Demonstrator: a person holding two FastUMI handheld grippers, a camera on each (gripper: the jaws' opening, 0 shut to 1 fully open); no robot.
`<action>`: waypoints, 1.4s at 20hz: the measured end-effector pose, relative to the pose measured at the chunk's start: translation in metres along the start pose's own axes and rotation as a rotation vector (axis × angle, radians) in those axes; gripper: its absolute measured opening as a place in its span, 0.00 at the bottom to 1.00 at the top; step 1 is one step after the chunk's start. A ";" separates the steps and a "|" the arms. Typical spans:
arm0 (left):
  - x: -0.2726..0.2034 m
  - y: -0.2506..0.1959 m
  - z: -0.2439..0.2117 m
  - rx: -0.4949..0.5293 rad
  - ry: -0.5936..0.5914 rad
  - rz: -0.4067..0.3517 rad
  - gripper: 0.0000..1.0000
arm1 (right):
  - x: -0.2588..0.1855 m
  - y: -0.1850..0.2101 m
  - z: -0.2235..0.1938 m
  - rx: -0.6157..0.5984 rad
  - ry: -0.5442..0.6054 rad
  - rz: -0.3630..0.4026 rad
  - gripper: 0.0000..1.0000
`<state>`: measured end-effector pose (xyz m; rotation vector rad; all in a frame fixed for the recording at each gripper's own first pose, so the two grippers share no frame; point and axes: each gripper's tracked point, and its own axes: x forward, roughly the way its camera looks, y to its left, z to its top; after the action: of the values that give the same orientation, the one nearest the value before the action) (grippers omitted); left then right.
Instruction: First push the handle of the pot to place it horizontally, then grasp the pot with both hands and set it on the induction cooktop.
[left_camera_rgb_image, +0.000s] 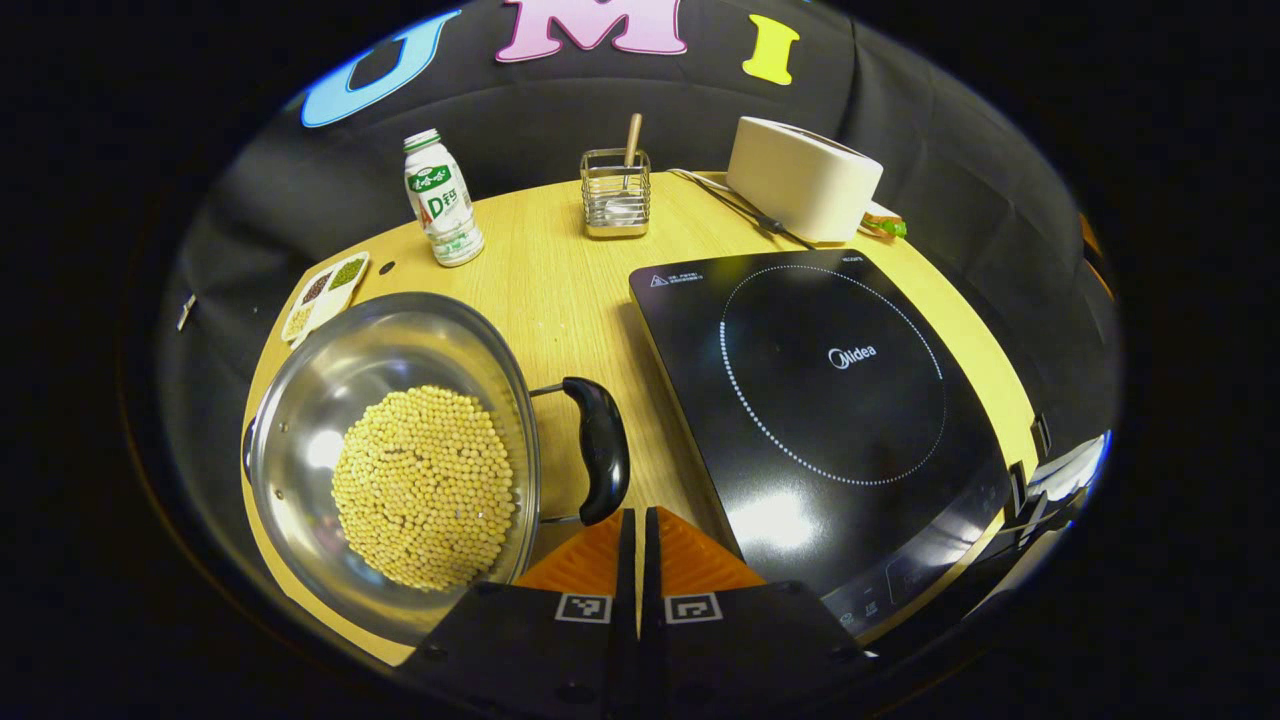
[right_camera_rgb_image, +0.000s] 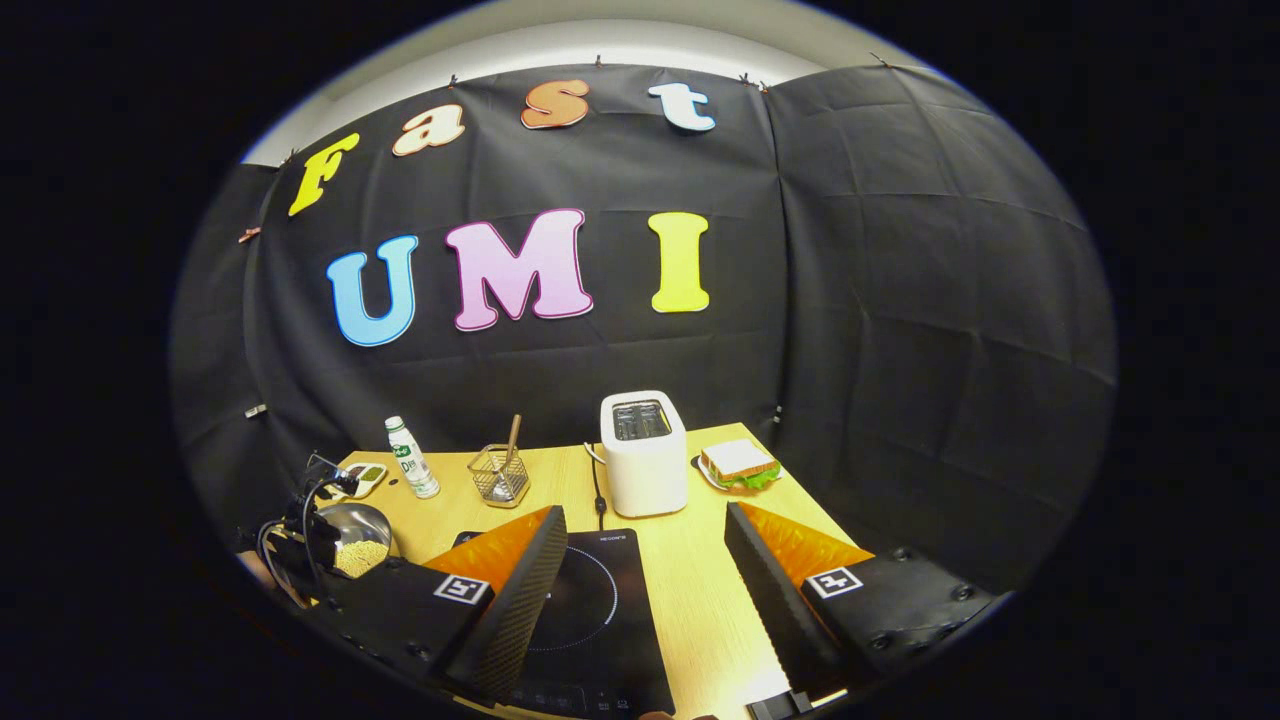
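Closed, empty left gripper (left_camera_rgb_image: 638, 540) just beside the black handle (left_camera_rgb_image: 600, 450) of the bean-filled pot (left_camera_rgb_image: 390, 450), which sits left of the induction cooktop (left_camera_rgb_image: 830, 400). Right gripper (right_camera_rgb_image: 640, 560), wide open and empty, hovers above the cooktop. Judged stage: handle push; two-handed lift remains. Toaster (right_camera_rgb_image: 645, 450) behind.
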<state>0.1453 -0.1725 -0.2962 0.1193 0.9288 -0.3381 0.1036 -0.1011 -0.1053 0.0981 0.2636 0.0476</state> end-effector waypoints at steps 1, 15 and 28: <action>0.002 0.001 0.003 0.002 -0.003 -0.001 0.05 | 0.000 -0.001 -0.001 0.000 0.001 -0.003 0.99; 0.011 0.003 0.024 0.030 -0.044 0.000 0.05 | -0.005 -0.003 0.002 -0.019 -0.003 -0.005 0.99; -0.078 0.021 0.004 -0.064 -0.282 0.024 0.05 | -0.008 0.069 -0.022 -0.058 0.073 0.127 0.99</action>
<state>0.1123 -0.1355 -0.2321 0.0225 0.6574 -0.2936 0.0873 -0.0306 -0.1173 0.0550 0.3282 0.1855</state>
